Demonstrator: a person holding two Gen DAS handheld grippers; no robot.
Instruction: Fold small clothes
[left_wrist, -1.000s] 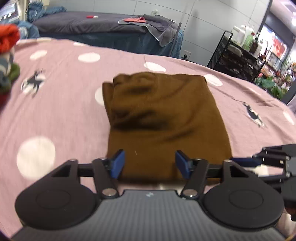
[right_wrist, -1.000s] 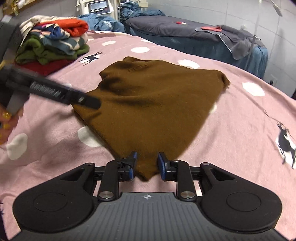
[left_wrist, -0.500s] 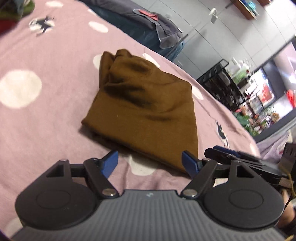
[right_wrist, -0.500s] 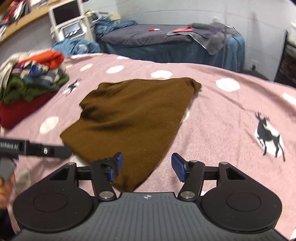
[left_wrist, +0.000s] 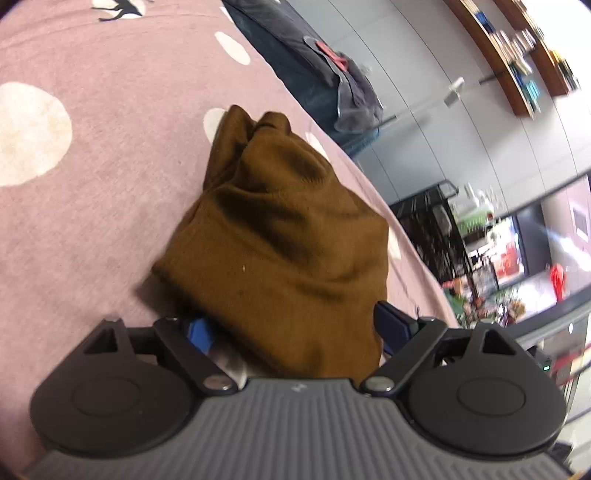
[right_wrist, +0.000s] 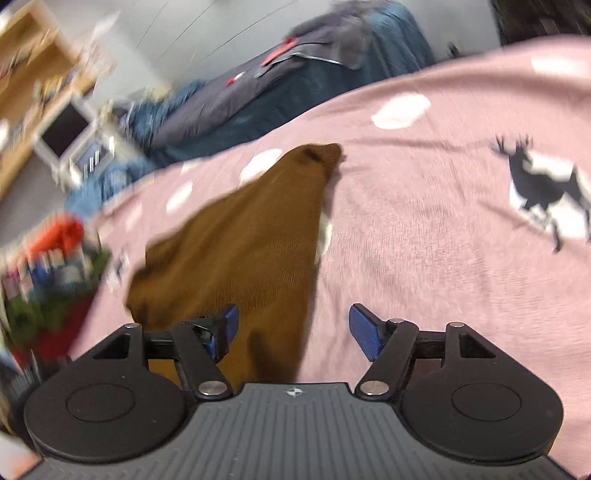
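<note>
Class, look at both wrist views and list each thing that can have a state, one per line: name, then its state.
Brown garment: folded, lying on the bedspread, held by neither tongs.
Left tongs: opening, the garment's near edge between the pads, not pinched.
Right tongs: opening, wide, the garment's corner between the pads, not pinched.
Pink bedspread: spread flat under the garment.
Pile of clothes: stacked at the bedspread's edge, blurred.
</note>
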